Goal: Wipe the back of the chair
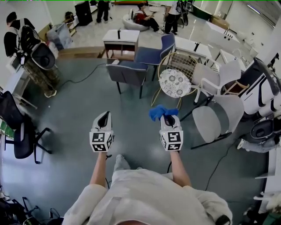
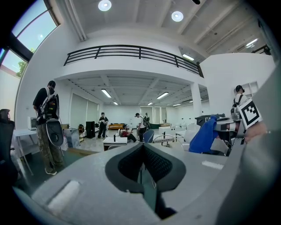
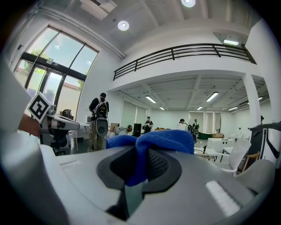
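Cloth (image 3: 153, 140), blue and bunched, sits pinched between the closed jaws of the right tool (image 3: 139, 167). The left tool (image 2: 142, 165), beside it, has its jaws together on nothing. A wire chair (image 1: 174, 82) stands ahead of the right tool, well apart.

**Light:** bright, even, indoor.
**Sources:** round ceiling lamps (image 2: 104, 5) at the top of both gripper views. Ceiling strips (image 2: 105, 93) at centre, under the balcony (image 2: 131, 50). Daylight through tall windows (image 3: 52, 72) at upper left of the right gripper view, partly washed out.
**Shadows:** soft and faint on the grey floor (image 1: 79, 118).
**Glare:** pale sheen on the floor at the top of the head view.
**Distortion:** strong fisheye throughout, with black corners in both gripper views.
**Focus:** left gripper (image 2: 142, 154), right gripper (image 3: 139, 156) and blue cloth (image 3: 151, 140) are soft at close range. The far room is sharper. The bottom edge of the head view is smeared.
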The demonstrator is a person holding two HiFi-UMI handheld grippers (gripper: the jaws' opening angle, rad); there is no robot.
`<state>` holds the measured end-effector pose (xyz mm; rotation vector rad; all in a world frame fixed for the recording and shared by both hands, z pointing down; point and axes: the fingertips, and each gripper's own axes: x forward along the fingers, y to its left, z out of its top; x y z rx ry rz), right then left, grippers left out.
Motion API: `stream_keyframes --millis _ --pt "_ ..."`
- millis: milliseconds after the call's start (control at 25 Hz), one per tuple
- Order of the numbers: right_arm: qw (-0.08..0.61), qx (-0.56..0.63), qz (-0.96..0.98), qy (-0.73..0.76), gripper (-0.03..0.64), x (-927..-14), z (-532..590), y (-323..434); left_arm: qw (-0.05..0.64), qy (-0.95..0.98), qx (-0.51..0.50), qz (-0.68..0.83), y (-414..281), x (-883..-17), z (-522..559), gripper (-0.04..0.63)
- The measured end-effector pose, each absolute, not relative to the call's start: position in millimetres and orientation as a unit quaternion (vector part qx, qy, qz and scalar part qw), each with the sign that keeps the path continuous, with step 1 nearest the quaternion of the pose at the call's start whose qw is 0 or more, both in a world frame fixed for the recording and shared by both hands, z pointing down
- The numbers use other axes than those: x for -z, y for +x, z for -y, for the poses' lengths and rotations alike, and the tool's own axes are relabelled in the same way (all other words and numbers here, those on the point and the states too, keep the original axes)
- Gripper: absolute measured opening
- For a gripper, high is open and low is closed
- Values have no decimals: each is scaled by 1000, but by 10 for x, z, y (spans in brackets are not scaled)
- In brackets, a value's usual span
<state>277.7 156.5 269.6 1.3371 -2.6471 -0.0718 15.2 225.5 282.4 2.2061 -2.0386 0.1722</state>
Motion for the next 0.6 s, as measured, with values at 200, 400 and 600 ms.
stream_keyframes --millis 200,400,600 --pt "93 27 890 445 35 -2808 -1351 2587 71 730 -55 678 -23 -2970 -2032 2" --pt "104 26 889 445 35 -2874 -993 2290 81 735 -51 671 -263 -3094 -1607 2" --pt "116 26 880 460 35 -3002 -441 1939 91 744 -47 660 -632 -3238 -1021 2"
